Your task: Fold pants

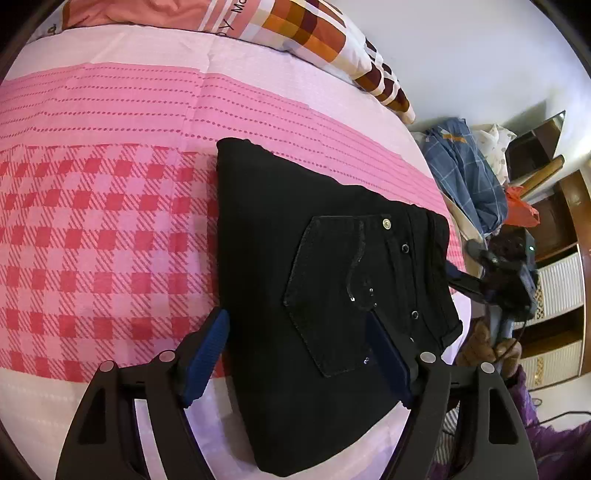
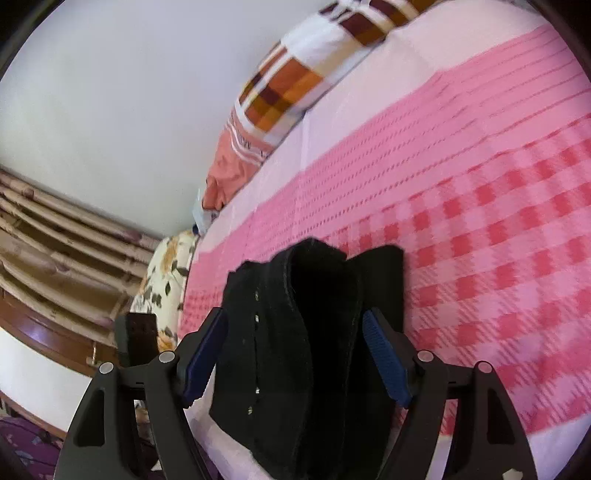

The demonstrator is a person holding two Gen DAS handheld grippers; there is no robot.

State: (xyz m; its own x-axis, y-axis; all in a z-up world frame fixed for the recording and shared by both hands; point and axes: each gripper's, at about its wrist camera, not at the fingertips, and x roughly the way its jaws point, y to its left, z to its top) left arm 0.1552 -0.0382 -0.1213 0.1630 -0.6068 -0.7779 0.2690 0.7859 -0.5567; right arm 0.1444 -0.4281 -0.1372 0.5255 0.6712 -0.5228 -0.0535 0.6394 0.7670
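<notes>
We see the folded black denim pants (image 1: pixel 314 295) on the pink checked bed sheet (image 1: pixel 110 240). Left gripper (image 1: pixel 297 354) jaws spread, showing the back pocket; right gripper (image 2: pixel 295 354) jaws spread, showing stacked fold edges.

Home bedroom. Bed under pink checked and striped cotton sheet (image 1: pixel 110 236); orange-brown checked pillow (image 1: pixel 314 29) at 12 o'clock against white wall. Heap of blue plaid clothes (image 1: pixel 465 170) at 3 o'clock, beside dark wooden shelving (image 1: pixel 569 206). Beige pleated curtain (image 2: pixel 55 236) at 9 o'clock.
</notes>
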